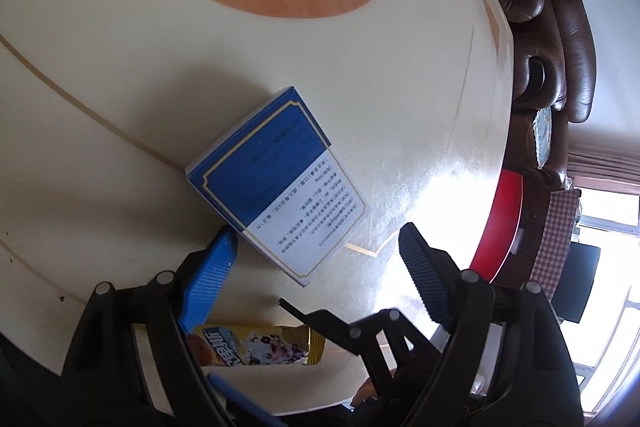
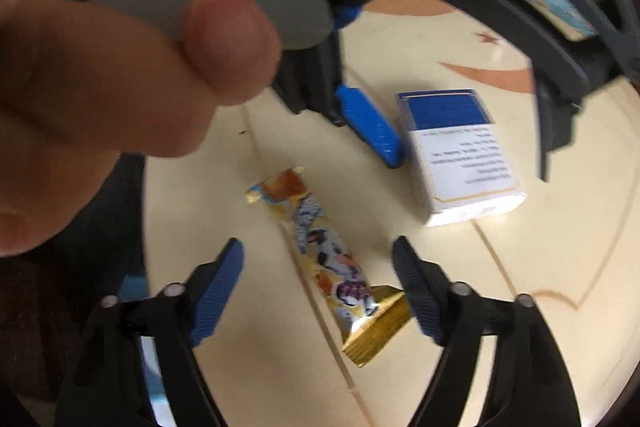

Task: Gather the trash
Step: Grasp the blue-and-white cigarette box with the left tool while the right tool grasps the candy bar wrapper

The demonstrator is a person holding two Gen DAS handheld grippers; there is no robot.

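A cream surface [image 1: 120,67] with orange crescent inlays and a small red star is seen from both wrist cameras. On it lies a blue-and-white box [image 1: 276,183], flat, with printed text on its white half. In the left wrist view the left gripper [image 1: 316,251] is held just above the surface with its jaws spread wide; the box lies between and ahead of the two blue pads, the left pad close to the box's near corner, though contact cannot be confirmed. Behind that gripper, partly hidden by its frame, a gold snack wrapper [image 1: 256,347] is seen lying on the surface.

In the right wrist view, which is somewhat blurred, the right gripper [image 2: 318,267] is also shown with jaws spread, and nothing is pinched. The snack wrapper [image 2: 328,263] lies lengthwise between the two pads, its gold end near the right pad; touching cannot be judged. The box [image 2: 460,155] rests farther off on the surface [image 2: 560,267], and beside it a blue pad of the left gripper [image 2: 370,125] is visible. A hand [image 2: 100,87] wrapped around the grey handle fills the upper left of this view. A brown leather sofa [image 1: 560,27] and a red stool [image 1: 500,227] are seen beyond the surface's edge.
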